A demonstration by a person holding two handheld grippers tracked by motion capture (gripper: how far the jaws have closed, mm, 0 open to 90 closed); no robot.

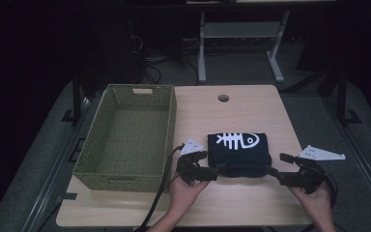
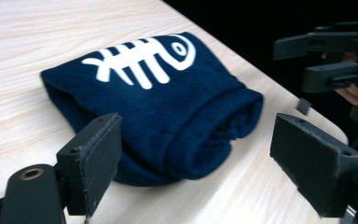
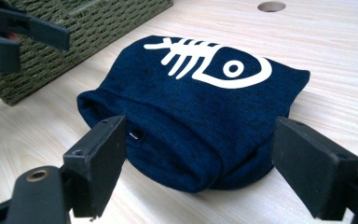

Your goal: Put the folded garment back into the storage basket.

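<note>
The folded navy garment (image 1: pixel 240 153) with a white fishbone print lies flat on the desk (image 1: pixel 241 106), directly between the two claws. The left claw (image 1: pixel 218 170) stands released at the garment's near left corner, its jaws spread wide with nothing gripped. The right claw (image 1: pixel 274 166) is likewise released at the near right corner; the woven basket (image 1: pixel 130 176) sits just beyond the left claw.

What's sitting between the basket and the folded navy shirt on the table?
In the high view, the left hand-held gripper and its grey plate occupy the near part of the gap between basket and shirt; farther back it's bare table.
</note>
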